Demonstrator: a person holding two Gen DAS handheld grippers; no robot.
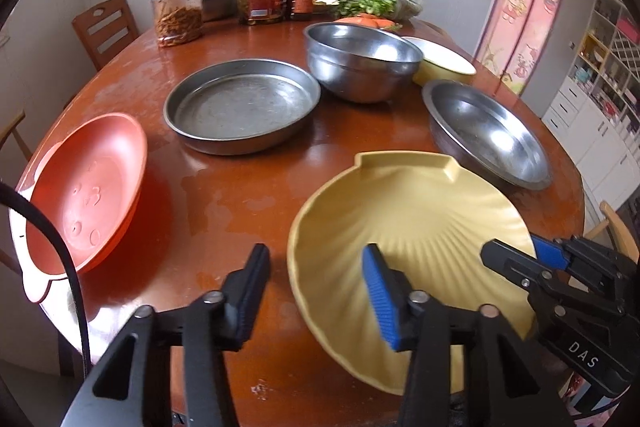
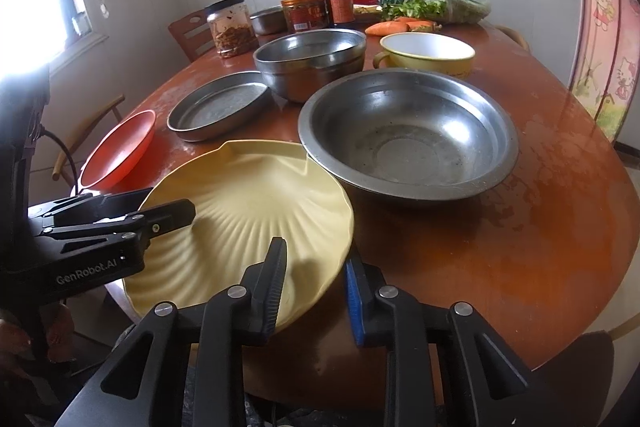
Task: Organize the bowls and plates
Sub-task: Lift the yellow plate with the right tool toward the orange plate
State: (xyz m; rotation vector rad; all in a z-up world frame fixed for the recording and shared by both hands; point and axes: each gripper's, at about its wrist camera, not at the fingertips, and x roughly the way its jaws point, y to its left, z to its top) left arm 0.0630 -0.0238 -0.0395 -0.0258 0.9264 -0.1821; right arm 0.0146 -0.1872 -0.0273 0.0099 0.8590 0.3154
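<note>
**Both grippers on the rim of the shell-shaped plate**

While the yellow shell-shaped plate [image 2: 244, 211] overhangs the near edge of the tabletop [image 2: 520, 219], the right gripper [image 2: 316, 291] straddles its near right rim, one finger above the plate and the blue-padded finger below; the jaws stand narrow with the rim between them, and they appear to pinch it. The left gripper [image 1: 316, 295] straddles the plate's left rim, its blue pad [image 1: 382, 299] over the ribbed inside and its black finger outside over bare wood; a clear gap shows between the fingers, and I cannot tell whether the pads press the rim.

Just beyond the plate, toward the right edge of the tabletop, sits a wide steel basin [image 2: 408, 139], its rim touching or nearly touching the plate's far corner. At the left edge an orange plate [image 1: 90, 191] lies tilted on a white one. Toward the middle stand a flat steel pan [image 1: 242, 105] and a deep steel bowl [image 1: 362, 61], with a yellow enamel cup [image 2: 428, 53] behind. Jars, bottles and greens crowd the far edge.
</note>
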